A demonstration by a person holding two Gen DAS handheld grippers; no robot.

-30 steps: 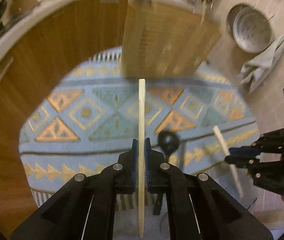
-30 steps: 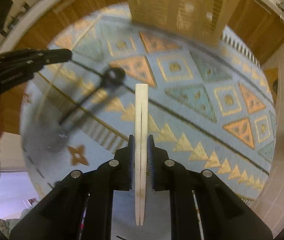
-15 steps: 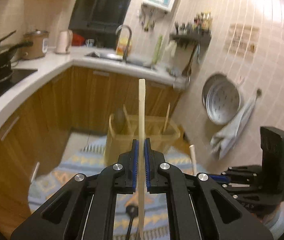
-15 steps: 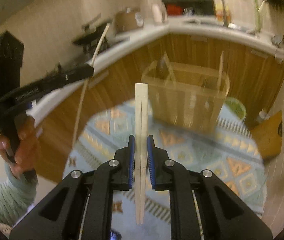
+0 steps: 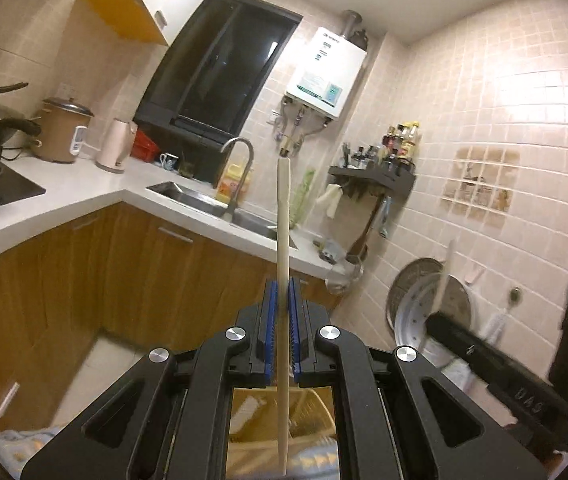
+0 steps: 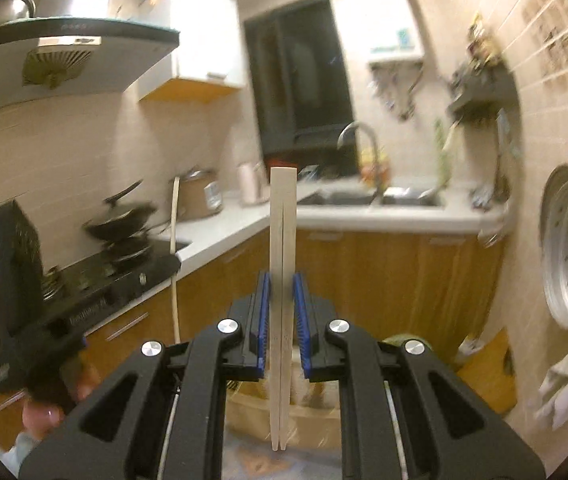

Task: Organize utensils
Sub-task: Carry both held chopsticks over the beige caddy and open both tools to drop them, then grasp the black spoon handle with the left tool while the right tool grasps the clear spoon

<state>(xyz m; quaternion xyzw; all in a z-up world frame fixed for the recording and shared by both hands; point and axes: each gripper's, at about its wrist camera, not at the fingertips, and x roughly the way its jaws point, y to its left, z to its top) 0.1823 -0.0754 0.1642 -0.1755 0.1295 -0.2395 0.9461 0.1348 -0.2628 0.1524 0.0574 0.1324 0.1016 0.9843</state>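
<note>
- Holding a single pale wooden stick point(image 5: 283, 240), the left gripper point(image 5: 283, 308) has its blue pads pressed shut against the shaft, which stands upright with its lower tip reaching down past the fingers.
- The right gripper point(image 6: 282, 312) clamps a pair of chopsticks point(image 6: 283, 240) side by side; the pads sit tight against both, blunt ends up.
- Below each gripper, a wooden utensil holder point(image 6: 308, 412) shows in part between the fingers, on the patterned rug point(image 6: 244, 460); which compartment lies under either tip cannot be told.
- Judged from this, the task is midway: both utensils are lifted but neither is yet in the holder, so lowering and releasing remain.
- Compared with half a second ago, both cameras have tipped upward: the holder has dropped from mid-frame to the bottom edge, and the counter point(image 5: 84, 200), sink point(image 5: 204, 200) and window point(image 5: 220, 80) now fill the views.
- A second ago both views looked down on the rug, where a dark ladle lay.
</note>
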